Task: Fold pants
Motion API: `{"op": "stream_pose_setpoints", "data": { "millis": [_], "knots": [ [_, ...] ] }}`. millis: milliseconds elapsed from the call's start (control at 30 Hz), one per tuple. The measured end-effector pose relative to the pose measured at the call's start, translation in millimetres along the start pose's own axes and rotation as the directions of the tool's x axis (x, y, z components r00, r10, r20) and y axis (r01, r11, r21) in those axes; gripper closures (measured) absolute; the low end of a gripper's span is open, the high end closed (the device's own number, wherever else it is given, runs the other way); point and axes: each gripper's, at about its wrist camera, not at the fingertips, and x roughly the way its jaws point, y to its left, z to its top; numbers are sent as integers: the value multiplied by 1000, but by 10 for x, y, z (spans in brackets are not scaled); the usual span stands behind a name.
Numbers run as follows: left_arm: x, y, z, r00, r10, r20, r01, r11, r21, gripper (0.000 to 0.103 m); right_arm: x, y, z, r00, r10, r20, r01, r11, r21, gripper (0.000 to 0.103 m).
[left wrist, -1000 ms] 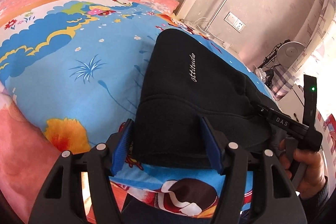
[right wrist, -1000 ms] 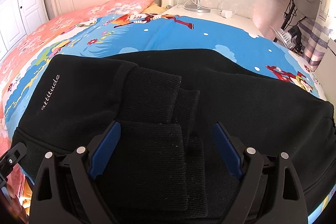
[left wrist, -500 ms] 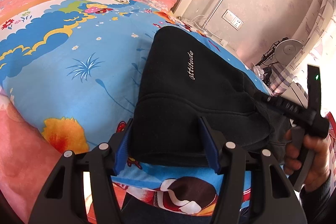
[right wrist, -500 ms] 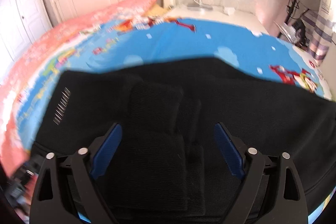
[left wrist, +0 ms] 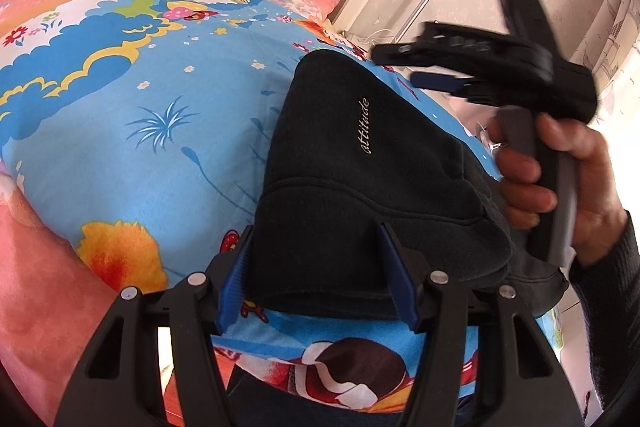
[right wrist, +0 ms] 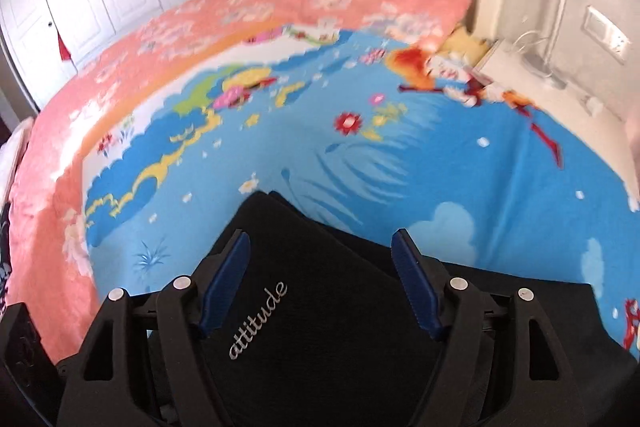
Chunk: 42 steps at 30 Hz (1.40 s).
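Blue-padded left gripper (left wrist: 318, 277) spread wide, flanking the near edge of folded black pants (left wrist: 360, 187). Right gripper (right wrist: 320, 285) likewise spread above the "attitude" lettering, probably not touching. Pants lying on cartoon bedspread (left wrist: 120, 107), near right side.

Black grippers (left wrist: 318, 277), blue-padded jaws
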Motion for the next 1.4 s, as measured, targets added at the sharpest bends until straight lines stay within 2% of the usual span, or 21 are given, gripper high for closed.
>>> {"op": "stream_pose_setpoints", "data": {
  "millis": [100,267,400,500,600,700,800,1067,1167,1200,1267,1333,1400],
  "knots": [
    [-2,17,-1,1000,-13,0,13,1000,-7,42,212,-83,-108,1000,14,-17,-13,999,43,27],
    [2,23,-17,1000,-20,5,20,1000,0,45,194,-78,-120,1000,-5,-3,5,999,41,23],
    [-8,40,-29,1000,-30,5,30,1000,-6,46,-266,-172,-222,998,-23,65,17,997,80,23],
    [-3,40,-29,1000,-29,7,29,1000,-4,45,-574,-400,-464,992,-90,89,76,986,151,23],
    [-1,40,-31,999,-33,9,33,999,-4,45,-617,-711,-701,984,-169,50,155,965,212,23],
    [3,43,-22,999,-39,6,39,999,-11,45,-394,-898,-856,980,-198,-29,199,954,224,23],
    [9,44,1,999,-41,-9,41,999,-19,45,-337,-950,-946,983,-185,10,177,956,234,19],
    [16,109,40,997,-76,-31,74,996,-59,44,-330,-952,-964,982,-189,22,179,954,239,18],
    [5,121,47,995,-86,-42,83,994,-70,51,-338,-944,-972,981,-191,26,180,954,239,18],
    [-27,113,59,995,-93,-41,90,993,-74,57,-339,-940,-974,981,-192,27,180,954,239,18],
    [-129,24,102,994,-110,-25,109,993,-42,62,-341,-939,-976,981,-193,28,181,954,238,18],
    [-198,-57,129,993,-116,-10,116,993,-16,62,-344,-940,-980,981,-191,28,179,954,239,18],
    [-159,-13,140,991,-134,-19,132,989,-68,56,-344,-937,-982,981,-191,29,179,954,239,18]
  ]
}}
